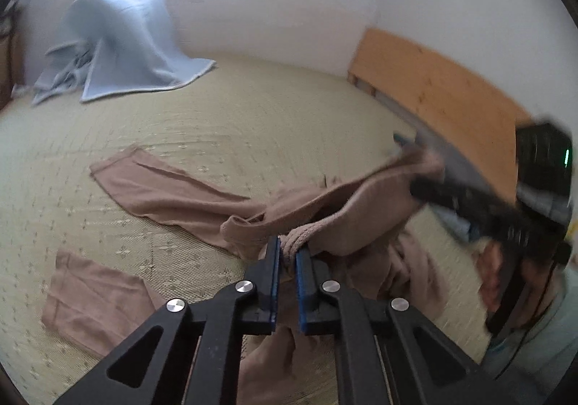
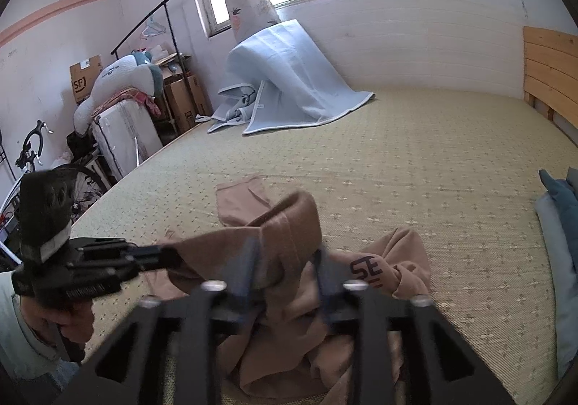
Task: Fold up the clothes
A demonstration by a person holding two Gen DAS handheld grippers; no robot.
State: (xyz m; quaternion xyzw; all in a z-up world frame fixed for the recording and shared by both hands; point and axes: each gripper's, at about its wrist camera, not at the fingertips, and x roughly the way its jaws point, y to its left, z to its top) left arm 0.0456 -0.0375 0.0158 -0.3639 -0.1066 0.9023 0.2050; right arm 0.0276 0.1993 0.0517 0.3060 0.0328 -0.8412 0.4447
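Bed: a wide mattress under a woven, straw-coloured mat (image 2: 415,159) with small flower marks filled both views, a pale wooden headboard (image 1: 433,87) along one side.
Blanket: a light blue blanket (image 2: 285,80) lay draped over something by the window, well apart from the work.
Garment: the tan-brown knitted garment (image 1: 173,192) lay near the bed's front edge, one long flat part spread on the mat, the rest bunched and partly lifted (dark lettering showed on one fold in the right view).
Right gripper: the black two-finger right gripper (image 2: 285,278) stood about half open; a thick fold of the garment sat between the fingers, apparently not pinched, though blur made contact hard to judge.
Left gripper: the black left gripper (image 1: 288,253) with blue pads was almost shut, clamped on a ribbed edge of the garment.
Step in hand: likely re-gripping to stretch the garment out.
Doing it well: keep the left pinch firm, let the right find a matching edge, then pull the cloth taut before laying it flat.
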